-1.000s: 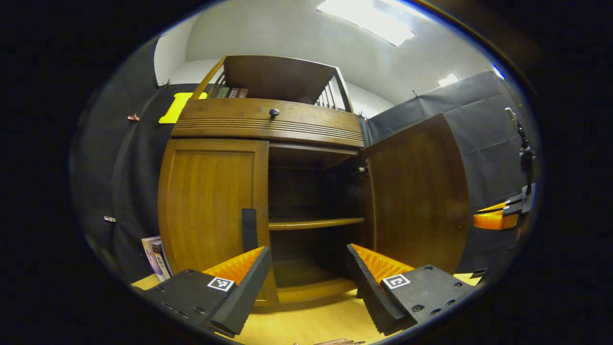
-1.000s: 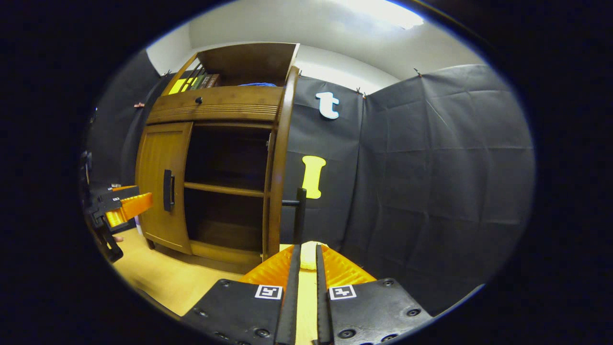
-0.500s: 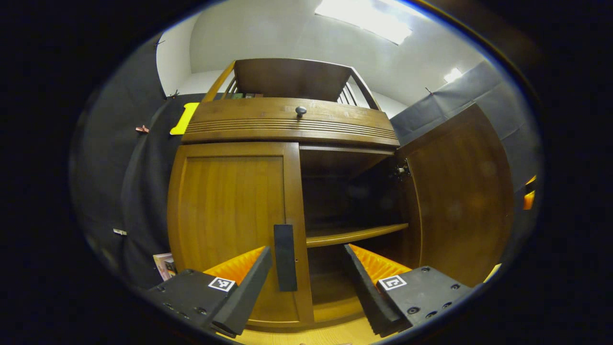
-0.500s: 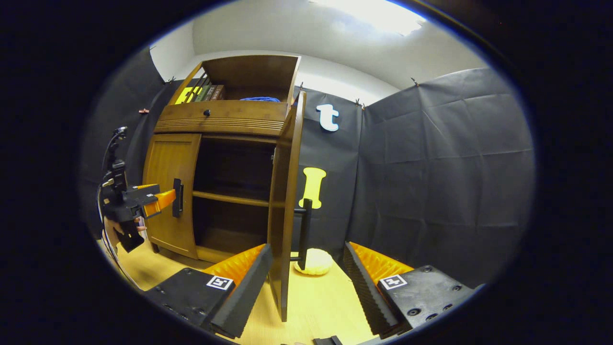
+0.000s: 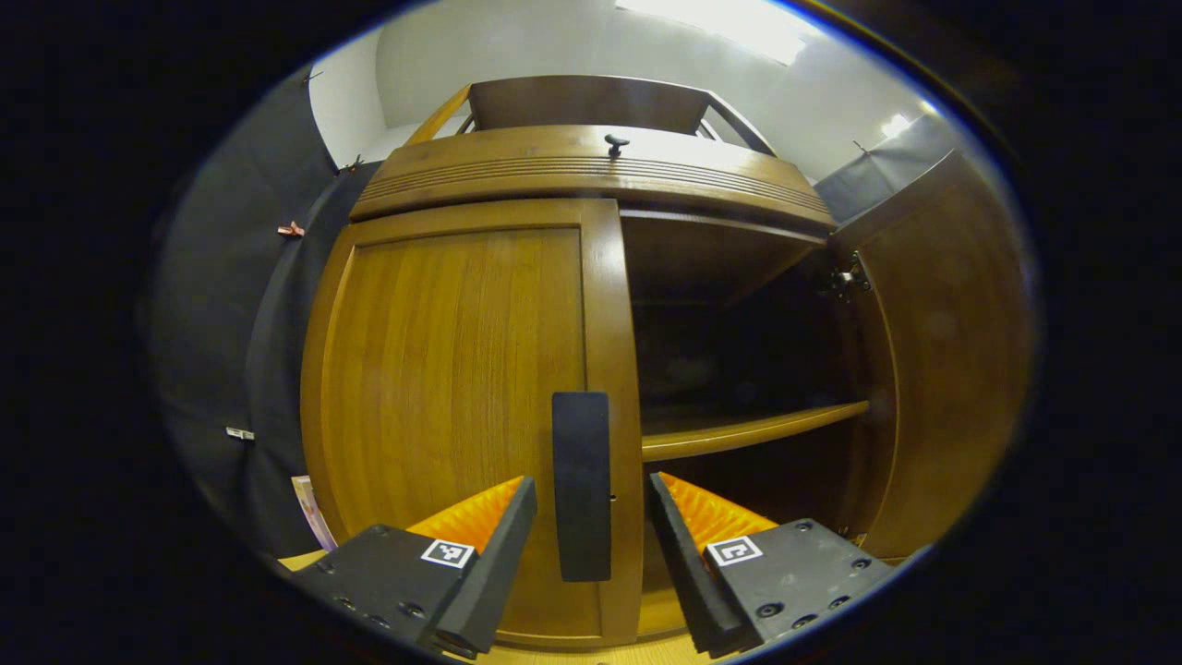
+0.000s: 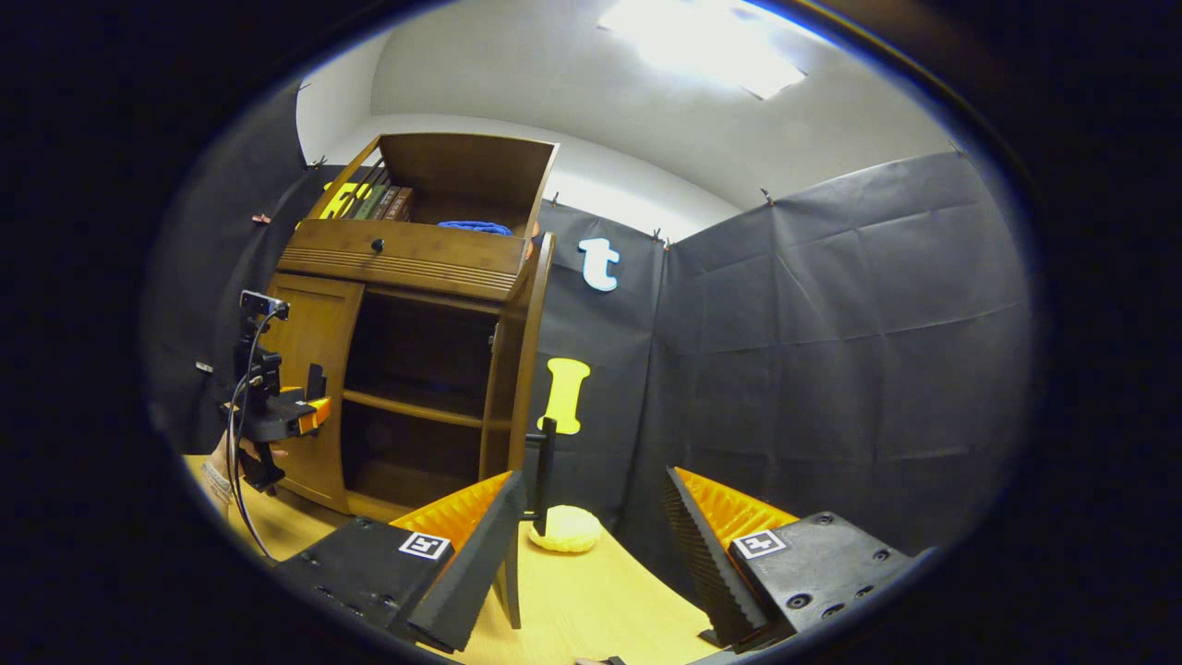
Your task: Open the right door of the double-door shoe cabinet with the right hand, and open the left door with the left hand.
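left gripper (image 5: 584, 554) jaws wide — astride left door handle (image 5: 582, 485), untouched

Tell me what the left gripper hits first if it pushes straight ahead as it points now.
Most likely the black handle of the closed left door: it stands between the open fingers of the left gripper. Depth is unclear, but no contact is visible yet.

The right gripper (image 6: 591, 554) hung with its fingers (image 6: 471, 554) spread wide, well apart from the shoe cabinet (image 6: 406, 351). The right door (image 6: 517, 369) stood open, edge-on. The left gripper (image 6: 309, 411) sat at the closed left door (image 6: 309, 369).
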{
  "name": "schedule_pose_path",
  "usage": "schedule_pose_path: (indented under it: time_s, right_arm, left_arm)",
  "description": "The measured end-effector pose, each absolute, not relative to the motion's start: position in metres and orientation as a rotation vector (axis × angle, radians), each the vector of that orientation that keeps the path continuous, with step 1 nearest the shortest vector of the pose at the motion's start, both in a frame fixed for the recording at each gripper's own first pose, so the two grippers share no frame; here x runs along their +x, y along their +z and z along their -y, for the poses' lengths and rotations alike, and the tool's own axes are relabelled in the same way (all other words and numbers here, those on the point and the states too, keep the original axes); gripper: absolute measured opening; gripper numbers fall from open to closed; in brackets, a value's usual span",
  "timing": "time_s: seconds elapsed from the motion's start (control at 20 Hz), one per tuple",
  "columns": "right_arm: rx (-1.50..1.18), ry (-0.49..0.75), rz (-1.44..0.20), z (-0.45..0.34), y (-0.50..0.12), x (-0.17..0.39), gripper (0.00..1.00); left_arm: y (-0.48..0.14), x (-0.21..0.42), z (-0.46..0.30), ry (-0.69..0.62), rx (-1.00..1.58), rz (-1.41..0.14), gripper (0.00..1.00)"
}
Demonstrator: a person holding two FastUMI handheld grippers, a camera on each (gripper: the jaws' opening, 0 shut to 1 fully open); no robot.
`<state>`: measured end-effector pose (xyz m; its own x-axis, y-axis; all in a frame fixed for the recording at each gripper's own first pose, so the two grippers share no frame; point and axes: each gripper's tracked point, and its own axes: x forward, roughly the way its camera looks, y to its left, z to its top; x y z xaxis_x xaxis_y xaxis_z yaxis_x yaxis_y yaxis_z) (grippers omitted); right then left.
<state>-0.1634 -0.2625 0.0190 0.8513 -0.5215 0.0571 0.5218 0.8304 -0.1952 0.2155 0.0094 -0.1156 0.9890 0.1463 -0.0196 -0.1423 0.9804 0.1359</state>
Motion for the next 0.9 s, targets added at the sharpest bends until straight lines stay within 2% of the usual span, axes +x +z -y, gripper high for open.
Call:
schedule_pose_path:
  time_s: [0.2,0.35,0.5,0.75,0.9]
  right_arm:
    - [-0.205,-0.571,-0.008,0.268,0.013,-0.162,0.96]
    - [-0.176,-0.567,-0.025,0.272,0.006,-0.159,0.96]
    - [-0.158,-0.571,-0.047,0.278,-0.002,-0.155,0.96]
    - [-0.147,-0.587,-0.06,0.284,-0.005,-0.16,0.96]
    - [-0.136,-0.593,-0.059,0.282,-0.004,-0.166,0.95]
  left_arm:
    - [-0.119,0.228,-0.011,0.138,0.146,-0.023,0.75]
    - [-0.122,0.234,-0.003,0.084,0.135,-0.023,0.75]
    - [-0.12,0.234,-0.02,0.149,0.105,-0.015,0.73]
    - [-0.123,0.232,-0.022,0.14,0.047,-0.024,0.37]
    - [-0.121,0.231,-0.022,0.142,0.064,-0.033,0.35]
